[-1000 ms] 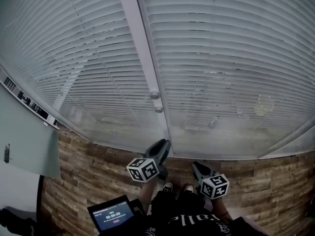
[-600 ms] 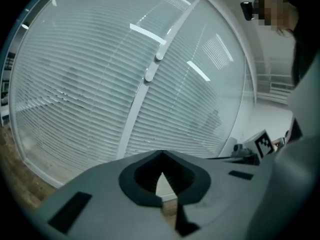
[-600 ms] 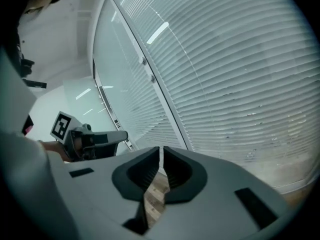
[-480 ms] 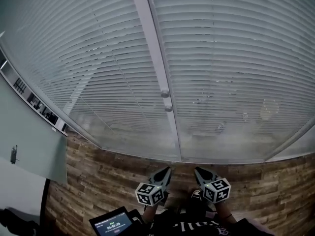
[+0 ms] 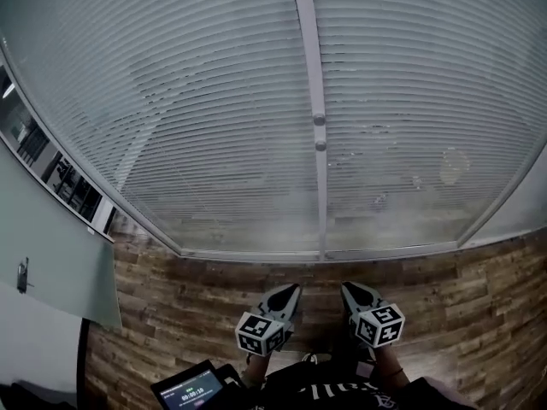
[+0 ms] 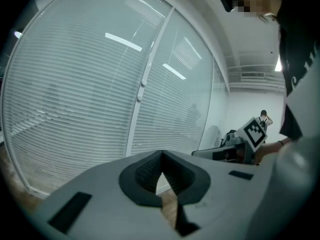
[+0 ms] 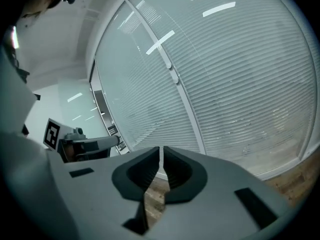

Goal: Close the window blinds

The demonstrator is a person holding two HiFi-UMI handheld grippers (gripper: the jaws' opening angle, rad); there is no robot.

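White slatted blinds (image 5: 197, 101) hang over two glass panels, split by a pale upright mullion (image 5: 311, 58) that carries two small round knobs (image 5: 319, 120). The slats lie nearly flat and the glass behind looks hazy. My left gripper (image 5: 291, 290) is held low over the wooden floor, well short of the window, shut with nothing between its jaws. Beside it, my right gripper (image 5: 349, 289) is also shut and empty. In the left gripper view the left gripper (image 6: 161, 156) points at the blinds (image 6: 75, 94). The right gripper (image 7: 161, 151) likewise faces the blinds (image 7: 240, 84).
Wood-plank floor (image 5: 162, 314) runs up to the window sill. A pale grey door panel (image 5: 51, 263) with a handle (image 5: 23, 273) stands at the left. A small lit screen (image 5: 190, 387) sits at the bottom left, near the person's body. A distant person (image 6: 263, 118) stands far off.
Both grippers have dropped lower and drawn back from the window, the left one most. The view has swung left, so the mullion and knobs now sit further right.
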